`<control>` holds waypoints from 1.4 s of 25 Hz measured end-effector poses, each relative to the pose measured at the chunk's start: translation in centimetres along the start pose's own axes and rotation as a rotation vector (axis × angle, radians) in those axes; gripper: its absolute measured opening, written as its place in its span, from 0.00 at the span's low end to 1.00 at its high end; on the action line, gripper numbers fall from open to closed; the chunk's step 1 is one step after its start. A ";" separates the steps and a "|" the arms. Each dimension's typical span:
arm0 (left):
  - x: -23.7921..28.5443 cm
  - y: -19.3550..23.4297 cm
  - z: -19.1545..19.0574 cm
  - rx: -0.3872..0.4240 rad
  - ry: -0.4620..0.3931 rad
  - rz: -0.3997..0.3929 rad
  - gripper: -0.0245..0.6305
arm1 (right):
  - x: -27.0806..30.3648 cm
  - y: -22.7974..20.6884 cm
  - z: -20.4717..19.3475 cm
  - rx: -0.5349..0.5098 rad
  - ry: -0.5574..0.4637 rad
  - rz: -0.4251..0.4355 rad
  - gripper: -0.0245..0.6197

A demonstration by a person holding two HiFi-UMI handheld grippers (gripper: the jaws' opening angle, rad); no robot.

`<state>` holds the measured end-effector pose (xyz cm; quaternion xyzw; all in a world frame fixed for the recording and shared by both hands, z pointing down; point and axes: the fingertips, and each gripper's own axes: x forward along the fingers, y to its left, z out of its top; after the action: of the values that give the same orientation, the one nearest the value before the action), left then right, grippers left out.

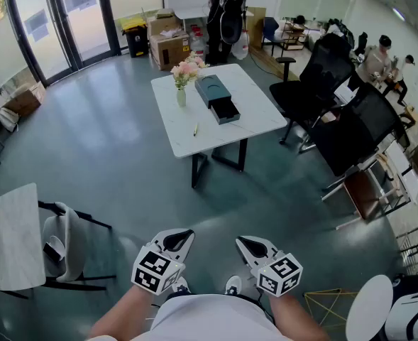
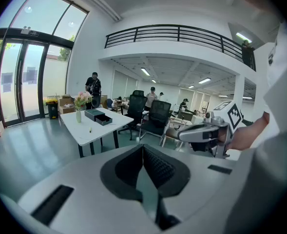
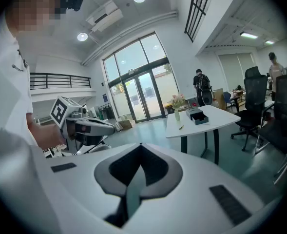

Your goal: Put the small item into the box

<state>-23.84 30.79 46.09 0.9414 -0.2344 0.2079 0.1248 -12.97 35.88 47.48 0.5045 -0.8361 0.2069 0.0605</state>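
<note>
Jaws clenched, empty on left gripper (image 1: 182, 236) and right gripper (image 1: 245, 244); thin yellowish stick-shaped item (image 1: 195, 129) on white desk (image 1: 258, 109), upper centre, looks light, so I'd pinch mid-length.

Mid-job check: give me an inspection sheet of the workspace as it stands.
Surface: white rectangular table, far from both grippers.
Job's things: dark grey box, drawer pulled open; small thin yellowish item lying on the table nearby.
Clutter: white vase of pink flowers beside the box.
Grippers: left hand-held gripper and right hand-held gripper both shut, empty, near the person's body.
Cables: nothing seen.
Surroundings: black office chairs, brown cardboard boxes, a standing person behind the table.
</note>
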 end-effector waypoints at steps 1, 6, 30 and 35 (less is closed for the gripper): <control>-0.2 0.0 0.0 0.000 0.000 0.000 0.06 | 0.0 0.2 0.0 0.000 -0.001 0.000 0.06; -0.4 0.1 0.0 0.000 -0.003 -0.002 0.06 | 0.2 0.5 0.1 -0.005 0.000 -0.001 0.06; -1.8 3.1 -1.5 -0.024 0.014 -0.010 0.06 | 3.5 3.1 0.0 0.000 0.002 0.029 0.06; -3.5 5.3 -2.2 -0.031 0.011 -0.011 0.06 | 5.5 4.1 0.0 0.040 0.005 -0.010 0.06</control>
<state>-29.99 28.27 47.22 0.9395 -0.2316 0.2090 0.1418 -19.14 33.07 48.04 0.5091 -0.8292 0.2244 0.0536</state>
